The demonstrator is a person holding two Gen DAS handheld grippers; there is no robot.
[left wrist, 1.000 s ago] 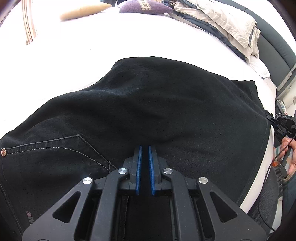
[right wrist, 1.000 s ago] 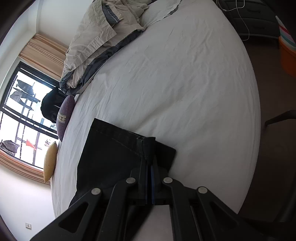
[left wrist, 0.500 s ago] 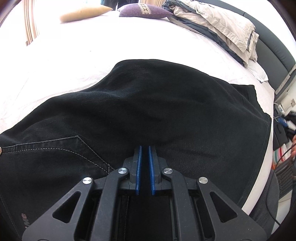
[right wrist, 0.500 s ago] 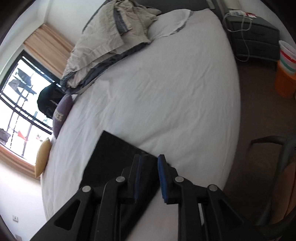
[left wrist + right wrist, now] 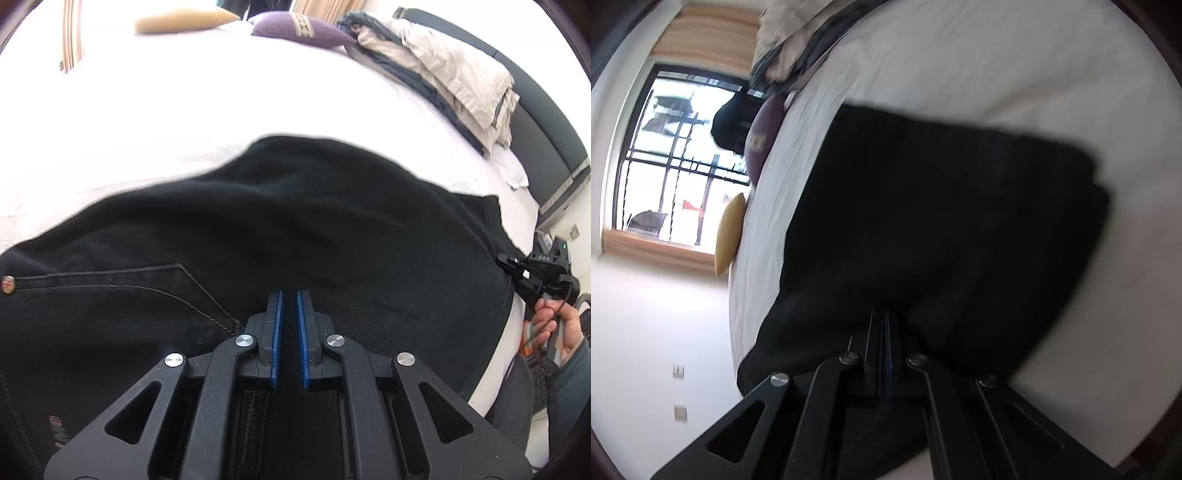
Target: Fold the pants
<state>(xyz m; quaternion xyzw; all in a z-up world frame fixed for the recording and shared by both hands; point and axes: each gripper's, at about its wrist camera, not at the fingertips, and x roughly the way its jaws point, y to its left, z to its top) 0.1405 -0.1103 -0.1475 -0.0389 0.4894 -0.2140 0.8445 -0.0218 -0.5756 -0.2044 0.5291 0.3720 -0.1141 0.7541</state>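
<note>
We're holding the black denim pants [image 5: 295,229] spread on the white-sheeted bed [image 5: 184,110], left gripper [image 5: 289,302] fingers slightly parted over the fabric, right gripper [image 5: 884,321] fingers clamped on the pants' edge.

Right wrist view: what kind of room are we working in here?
A bedroom, most likely. The black pants lie on a bed with a white sheet, crumpled bedding is piled by a dark headboard, and cushions sit by a window.
</note>
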